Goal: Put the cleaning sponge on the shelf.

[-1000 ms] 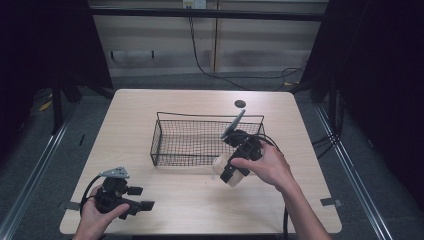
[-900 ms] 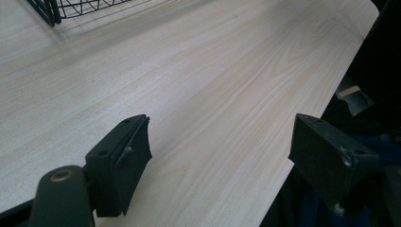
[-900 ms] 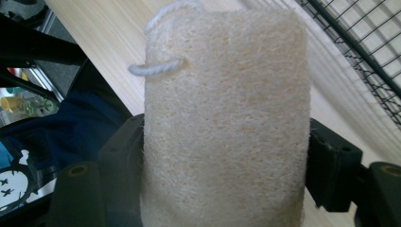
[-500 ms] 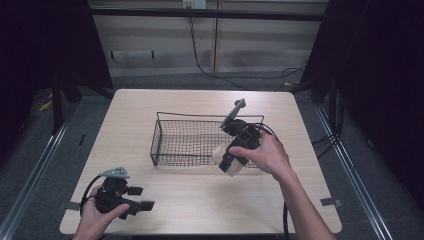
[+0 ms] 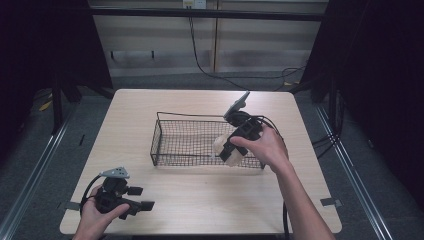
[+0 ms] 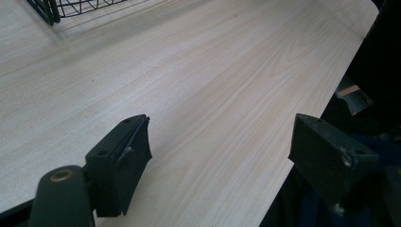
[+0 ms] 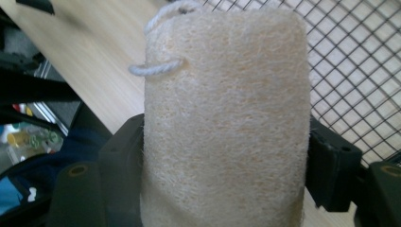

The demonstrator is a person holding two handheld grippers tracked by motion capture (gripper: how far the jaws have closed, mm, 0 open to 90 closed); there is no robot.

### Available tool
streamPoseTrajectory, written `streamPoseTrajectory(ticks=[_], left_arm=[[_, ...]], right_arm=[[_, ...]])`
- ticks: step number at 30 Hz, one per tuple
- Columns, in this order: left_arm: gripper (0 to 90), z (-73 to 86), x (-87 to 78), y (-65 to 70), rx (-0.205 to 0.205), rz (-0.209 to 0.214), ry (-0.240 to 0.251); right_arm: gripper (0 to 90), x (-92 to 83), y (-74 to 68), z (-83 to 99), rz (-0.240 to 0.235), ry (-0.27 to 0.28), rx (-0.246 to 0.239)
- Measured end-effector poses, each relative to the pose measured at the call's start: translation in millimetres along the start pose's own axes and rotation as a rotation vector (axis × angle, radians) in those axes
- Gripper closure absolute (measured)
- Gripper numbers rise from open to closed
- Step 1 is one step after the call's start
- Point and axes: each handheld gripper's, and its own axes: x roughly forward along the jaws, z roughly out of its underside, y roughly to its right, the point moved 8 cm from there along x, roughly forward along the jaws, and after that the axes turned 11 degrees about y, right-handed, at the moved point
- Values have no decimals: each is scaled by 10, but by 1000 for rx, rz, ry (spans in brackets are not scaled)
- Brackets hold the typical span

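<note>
At about seven o'clock on the pale wood-grain table [image 5: 200, 200], the left gripper [image 5: 131, 204] lay low near the front edge in the person's left hand [image 5: 95, 215]. In the left gripper view its two blocky black jaws stood spread wide apart with only smooth laminate between them.

Toward the centre sat a rectangular basket [image 5: 172, 150] of thin black wire mesh, open-topped; its inside looked empty as far as the high view showed.

At roughly three o'clock from the basket's middle, over its right front corner, the right hand [image 5: 265, 147] held the right gripper [image 5: 227, 152]. Its jaws were pressed against both sides of a loofah sponge [image 7: 227, 118], a cream, coarse, fibrous block with rounded corners and a white cord loop [image 7: 156, 68] at its top. The mesh showed behind the sponge.
</note>
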Motion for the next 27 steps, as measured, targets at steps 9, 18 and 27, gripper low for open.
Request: streamPoseTrajectory(ticks=[9, 18, 27], left_arm=[[207, 2, -1, -6, 2, 1, -3], [207, 1, -1, -5, 3, 2, -3], [207, 0, -6, -8, 1, -1, -1]], right_arm=[[258, -30, 161, -36, 20, 23, 62], [259, -18, 317, -88, 53, 45, 115], [258, -41, 529, -115, 114, 96, 188]])
